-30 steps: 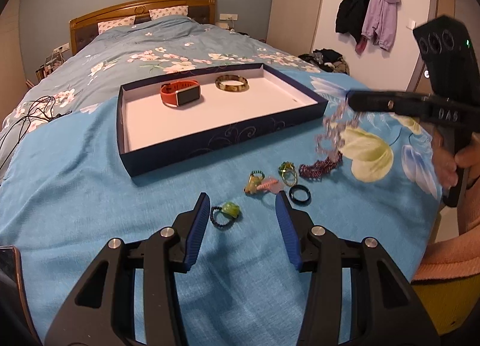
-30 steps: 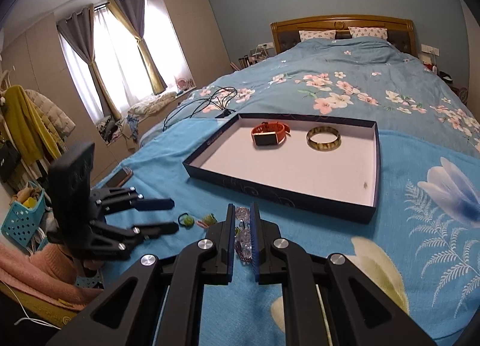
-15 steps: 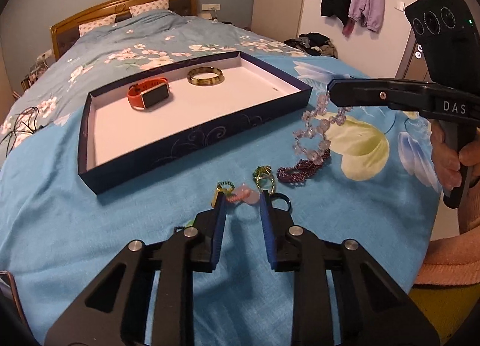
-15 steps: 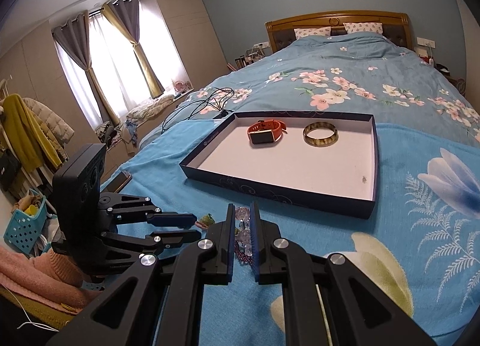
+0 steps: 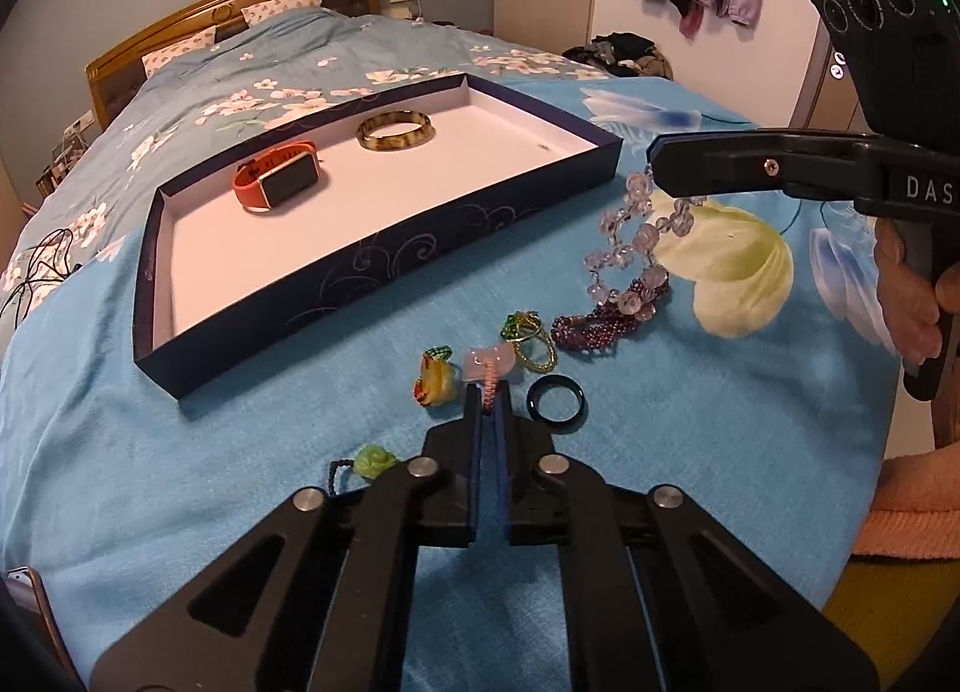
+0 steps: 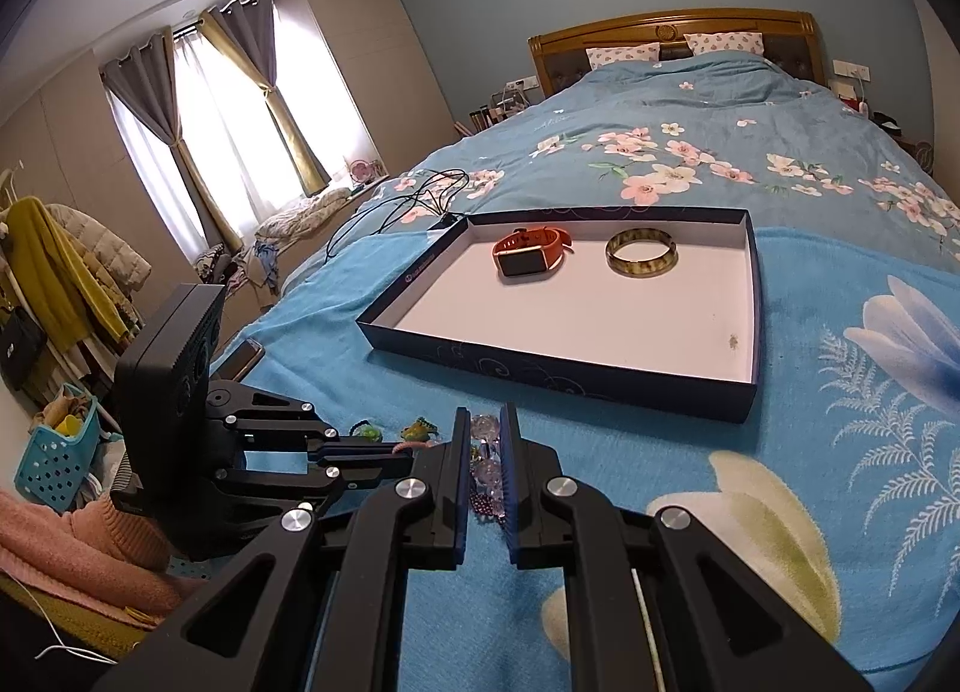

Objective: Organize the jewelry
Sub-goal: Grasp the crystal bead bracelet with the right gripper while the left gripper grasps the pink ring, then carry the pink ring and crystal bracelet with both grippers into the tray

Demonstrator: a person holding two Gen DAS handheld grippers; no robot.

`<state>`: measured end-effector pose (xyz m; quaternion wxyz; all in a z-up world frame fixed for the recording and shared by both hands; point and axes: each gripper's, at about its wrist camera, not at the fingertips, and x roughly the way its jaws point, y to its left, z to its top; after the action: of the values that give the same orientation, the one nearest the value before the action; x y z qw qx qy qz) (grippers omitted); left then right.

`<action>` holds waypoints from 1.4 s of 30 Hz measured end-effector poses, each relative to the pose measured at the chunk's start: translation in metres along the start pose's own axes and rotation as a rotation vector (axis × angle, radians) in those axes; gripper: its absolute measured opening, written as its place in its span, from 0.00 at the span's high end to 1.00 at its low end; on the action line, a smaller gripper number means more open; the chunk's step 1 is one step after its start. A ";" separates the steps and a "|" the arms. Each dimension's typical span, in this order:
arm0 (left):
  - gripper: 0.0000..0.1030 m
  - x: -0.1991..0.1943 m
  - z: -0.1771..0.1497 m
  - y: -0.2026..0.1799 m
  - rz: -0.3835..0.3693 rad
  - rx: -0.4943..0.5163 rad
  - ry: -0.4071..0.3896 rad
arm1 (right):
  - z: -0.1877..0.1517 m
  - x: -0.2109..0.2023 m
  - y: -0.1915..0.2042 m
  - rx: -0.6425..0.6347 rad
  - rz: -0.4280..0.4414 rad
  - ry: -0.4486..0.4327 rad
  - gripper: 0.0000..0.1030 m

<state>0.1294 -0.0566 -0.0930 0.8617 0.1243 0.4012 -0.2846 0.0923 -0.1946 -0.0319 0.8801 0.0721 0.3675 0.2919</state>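
A dark blue tray [image 5: 360, 278] [image 6: 540, 368] lies on the blue bedspread. It holds an orange watch [image 5: 276, 182] [image 6: 531, 254] and a brown bangle [image 5: 394, 129] [image 6: 641, 254]. In front of the tray, my left gripper [image 5: 489, 392] [image 6: 408, 452] is closing, its jaws pinching the braided cord of a pink pendant [image 5: 489, 362]. My right gripper [image 6: 483, 422] [image 5: 660, 170] is shut on a clear bead bracelet [image 5: 630, 236] [image 6: 485, 452], which hangs down onto a purple bead bracelet [image 5: 588, 326].
Around the pendant lie a yellow-green charm [image 5: 433, 380], green-gold rings [image 5: 528, 332], a black ring [image 5: 556, 398] and a green charm on a cord [image 5: 375, 461]. A phone [image 6: 243, 359] rests near the bed's left edge and cables [image 6: 420, 194] trail beyond the tray.
My left gripper moved forward past the green charm to the pink pendant, and its jaws went from wide apart to shut on the cord. The right gripper kept still with the clear beads.
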 end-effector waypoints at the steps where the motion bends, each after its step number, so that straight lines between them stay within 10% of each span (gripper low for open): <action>1: 0.96 -0.001 -0.001 0.001 -0.002 -0.005 -0.004 | 0.000 0.000 0.000 0.001 0.002 -0.001 0.92; 42: 0.97 -0.040 0.046 0.061 -0.027 -0.152 -0.175 | 0.062 0.006 -0.005 -0.029 -0.028 -0.107 0.92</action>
<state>0.1739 -0.0120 -0.0337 0.8964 0.0280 0.3467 -0.2749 0.1410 -0.1898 0.0077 0.9035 0.0697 0.3165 0.2806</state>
